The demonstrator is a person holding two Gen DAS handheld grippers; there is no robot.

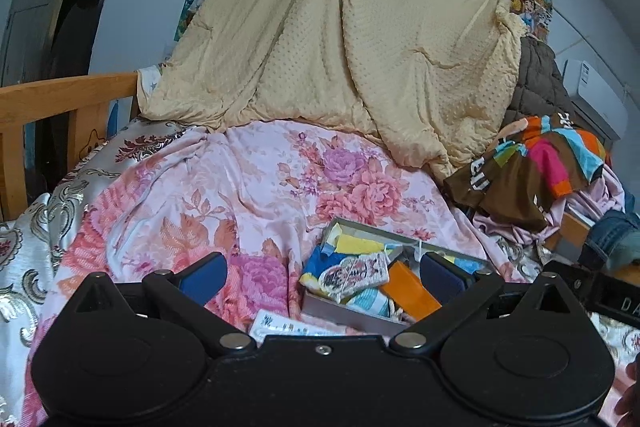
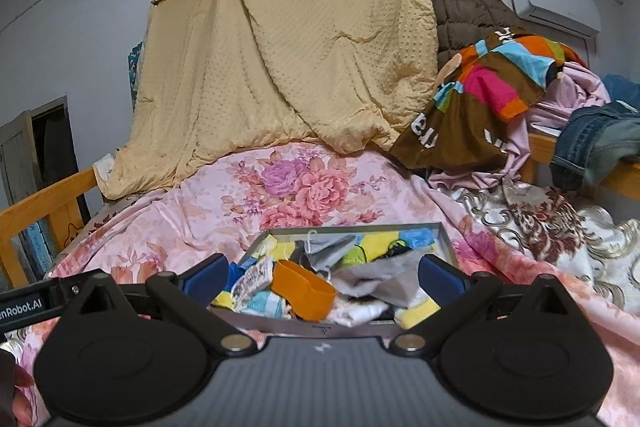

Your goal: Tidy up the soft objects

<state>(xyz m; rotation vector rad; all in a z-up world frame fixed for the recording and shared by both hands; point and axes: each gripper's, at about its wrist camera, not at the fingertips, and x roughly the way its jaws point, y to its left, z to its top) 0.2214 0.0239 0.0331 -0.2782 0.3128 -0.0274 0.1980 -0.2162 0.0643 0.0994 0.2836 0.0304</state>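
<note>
Right wrist view shows a grey box (image 2: 446,241) on the floral bedspread (image 2: 208,211), heaped with small cloths and an orange band (image 2: 306,289). Both the right gripper (image 2: 322,275) and left gripper (image 1: 322,273) hover spread wide, holding nothing

A pink sheet (image 2: 248,211) printed with coral and purple roses is covering the bed. Behind it a sandy yellow blanket (image 2: 288,47) with a raised dot texture is hanging against the pale grey-blue wall (image 2: 80,7). A brown towel (image 2: 480,95) blocked in magenta, orange and sky blue is lying to the right, beside faded blue jeans (image 2: 596,135) and a dark brown quilted jacket (image 2: 460,7). A silvery cloth (image 1: 44,227) with maroon and gold scrollwork is showing at the edges. Inside the grey box (image 2: 444,239), an orange band (image 2: 304,287) is sitting among yellow, light blue and grey fabrics. The gripper fingers (image 2: 206,277) are wearing navy blue pads.
</note>
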